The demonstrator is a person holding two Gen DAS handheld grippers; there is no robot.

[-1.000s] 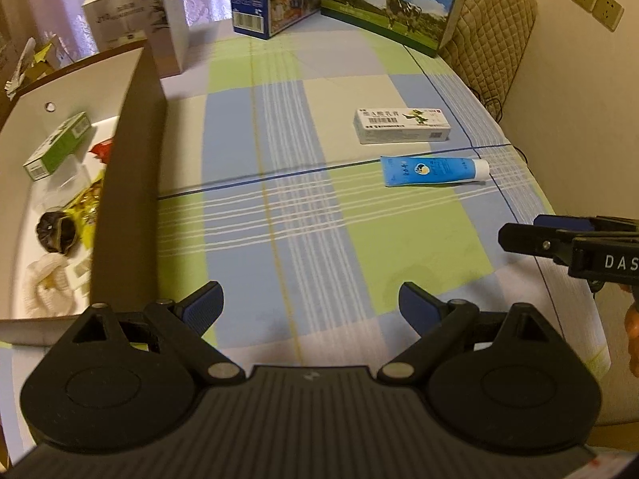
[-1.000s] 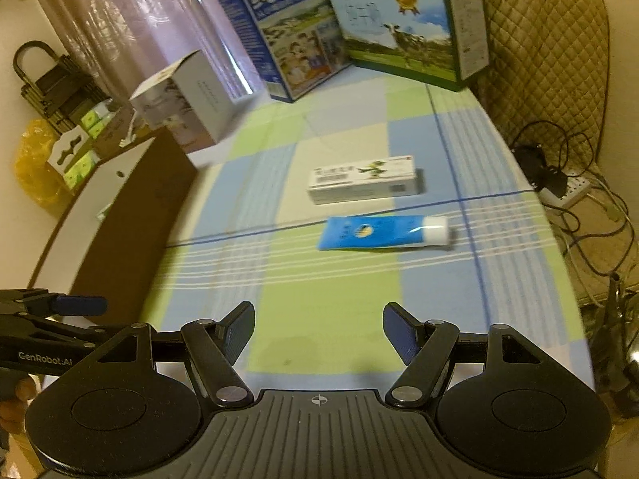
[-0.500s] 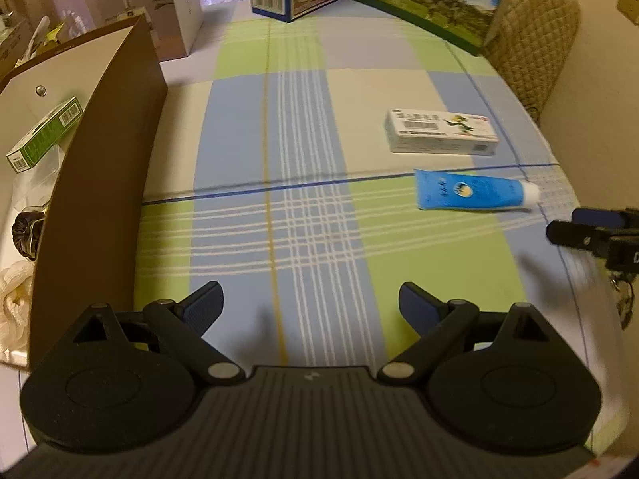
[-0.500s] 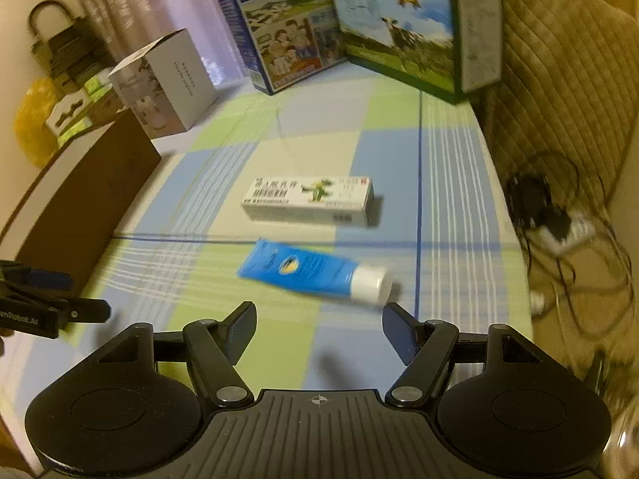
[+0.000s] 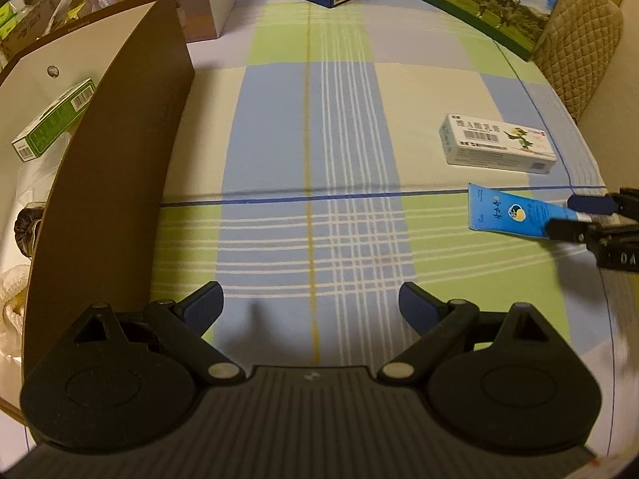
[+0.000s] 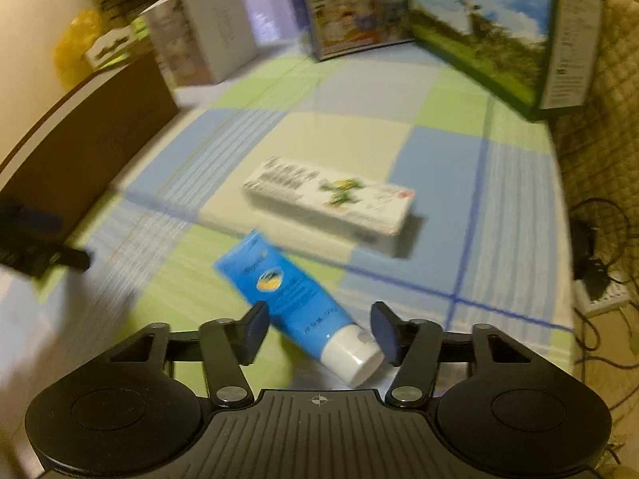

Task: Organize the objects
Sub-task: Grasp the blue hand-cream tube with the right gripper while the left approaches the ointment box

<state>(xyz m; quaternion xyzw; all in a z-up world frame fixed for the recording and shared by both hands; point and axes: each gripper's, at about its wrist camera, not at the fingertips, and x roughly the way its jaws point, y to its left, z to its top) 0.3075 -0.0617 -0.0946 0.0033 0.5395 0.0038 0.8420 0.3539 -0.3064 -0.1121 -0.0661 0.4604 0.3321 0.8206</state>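
My right tool (image 6: pixel 317 333) is closing around the blue tube (image 6: pixel 279 291) lying on the worktop (image 6: pixel 359 139), its cap end between the jaws, pads not yet pressing. It looks light, soft, squashy; I'd pinch near the stiffer cap shoulder. Left tool (image 5: pixel 311 305) stands wide, empty.

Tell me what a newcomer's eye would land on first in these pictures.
First, the blue tube lying on the checked tablecloth, its white-capped end between the fingers of the right gripper, whose jaws are closing around it without yet pressing. Just beyond it lies the white medicine box. At the left stands the brown-walled box with a green carton inside, and the left gripper hangs open over bare cloth.
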